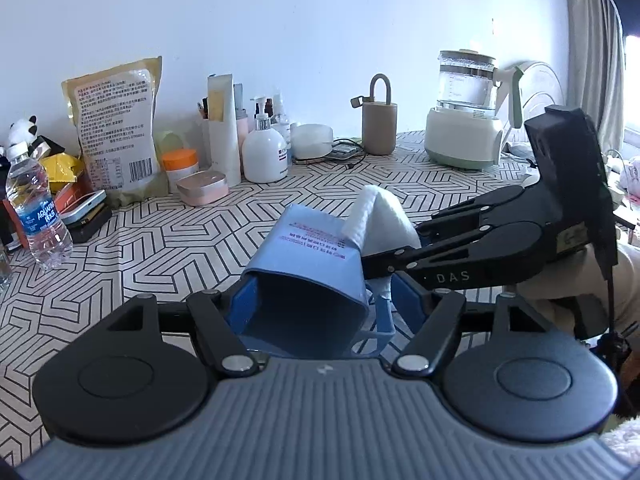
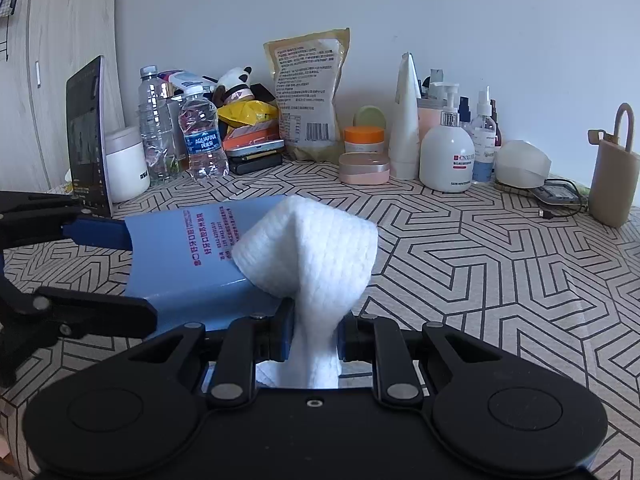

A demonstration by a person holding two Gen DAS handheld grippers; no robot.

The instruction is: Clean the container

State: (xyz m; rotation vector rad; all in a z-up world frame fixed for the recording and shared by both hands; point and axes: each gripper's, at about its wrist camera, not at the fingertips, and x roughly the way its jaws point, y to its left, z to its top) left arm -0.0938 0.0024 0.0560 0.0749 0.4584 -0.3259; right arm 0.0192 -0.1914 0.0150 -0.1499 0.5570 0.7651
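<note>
The blue cup [image 1: 316, 264] lies tipped on its side above the patterned tabletop [image 1: 160, 240], its open mouth turned toward the left gripper [image 1: 320, 304]. That gripper's jaws stand fairly wide either side of the cup; whether the blue pads [image 2: 104, 232] actually press its walls I cannot tell. The right gripper [image 2: 314, 336] is nearly closed, pinching the neck of a white cloth [image 2: 316, 256], whose bunched end rests against the cup's printed side. Bottles and a pouch [image 2: 308, 92] line the wall behind.
</note>
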